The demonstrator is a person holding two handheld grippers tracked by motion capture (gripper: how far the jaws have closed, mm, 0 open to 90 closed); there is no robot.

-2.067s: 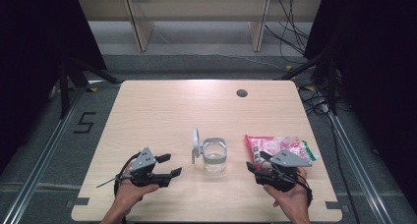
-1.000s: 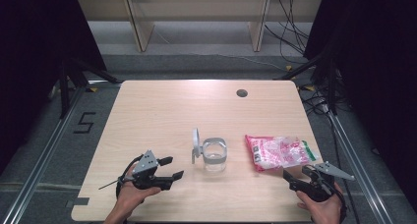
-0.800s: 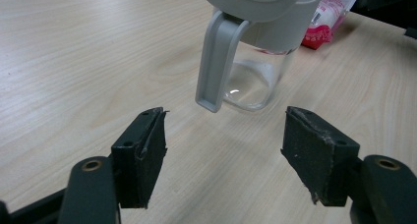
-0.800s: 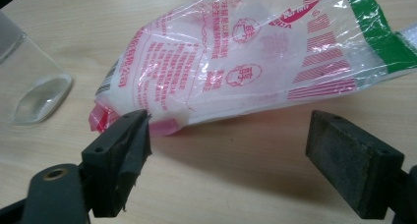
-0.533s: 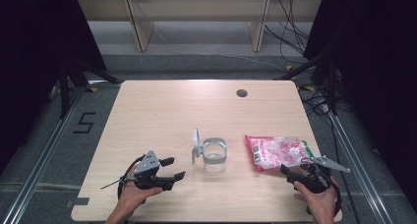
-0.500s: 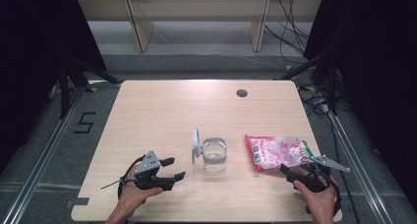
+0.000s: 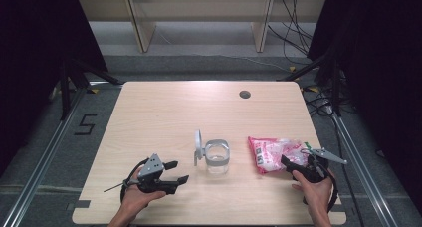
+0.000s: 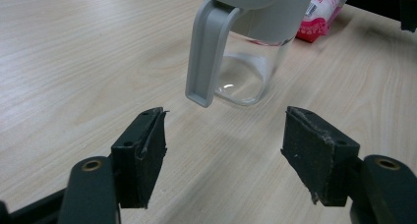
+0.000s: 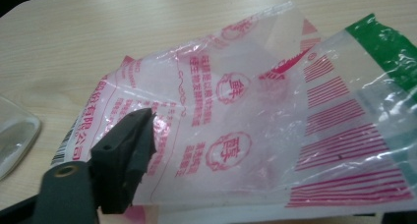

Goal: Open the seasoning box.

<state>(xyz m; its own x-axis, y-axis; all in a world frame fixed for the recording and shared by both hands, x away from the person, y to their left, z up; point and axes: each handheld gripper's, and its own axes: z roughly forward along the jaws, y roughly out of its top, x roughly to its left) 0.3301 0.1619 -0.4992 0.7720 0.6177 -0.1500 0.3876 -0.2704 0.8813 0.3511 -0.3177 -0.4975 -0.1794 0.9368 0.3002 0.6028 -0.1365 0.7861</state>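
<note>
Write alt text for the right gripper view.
A clear plastic bag printed in pink, with a green end, lies on the wooden table. One black finger of the right gripper rises in front of its near edge; a clear container's corner shows at left.

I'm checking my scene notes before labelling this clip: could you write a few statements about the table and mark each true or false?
1. The jar stands between the two grippers. True.
2. The jar's lid is shut on top. False: the lid stands open at the jar's side.
3. The left gripper is open, nothing between its jaws. True.
4. The right gripper is at the jar's handle. False: it is at the bag, with a corner of the bag over one jaw.
5. The bag is blue. False: clear with pink print and a green end.
</note>
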